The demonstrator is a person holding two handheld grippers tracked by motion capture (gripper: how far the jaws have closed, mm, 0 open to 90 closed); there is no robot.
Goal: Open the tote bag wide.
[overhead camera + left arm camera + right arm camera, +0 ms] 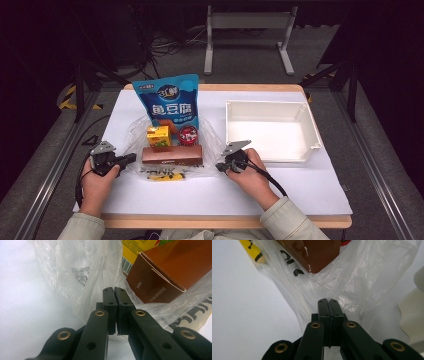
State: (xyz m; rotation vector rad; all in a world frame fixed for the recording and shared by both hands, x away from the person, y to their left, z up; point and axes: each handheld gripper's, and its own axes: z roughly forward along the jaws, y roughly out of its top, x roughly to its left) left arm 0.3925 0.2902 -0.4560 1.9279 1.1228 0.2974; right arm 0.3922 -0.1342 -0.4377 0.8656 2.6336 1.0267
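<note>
Both grippers are clamped on the clear plastic bag point(172, 150): the left gripper point(115, 300) has its jaws together on the film at one edge of the bag, and the right gripper point(328, 305) has its jaws together on the film at the opposite edge. The bag lies on the worktop point(300, 185) between the two grippers, and it carries a brown box point(172, 155) lying flat, a yellow carton point(158, 136), a red round item point(188, 135) and a tall blue snack pouch point(171, 102) that stands at the far side, away from both grippers. The principal risk, as judged from these views, is loss of grip: the film is thin and slick, each gripper pinches only a small fold, and the load may pull the film out of the jaws or tear it when tension rises. A second risk is spillage: the bag mouth appears open, so an uneven lift may tip the pouch or let the box slide out. In the left gripper view, the brown box sits just ahead of the jaws and to their right, so its corner may snag the film. A white empty bin point(307, 150) stands just beyond the right gripper, and its near wall obstructs any low sideways transfer. A metal frame point(247, 22) stands on the floor well beyond the worktop.
</note>
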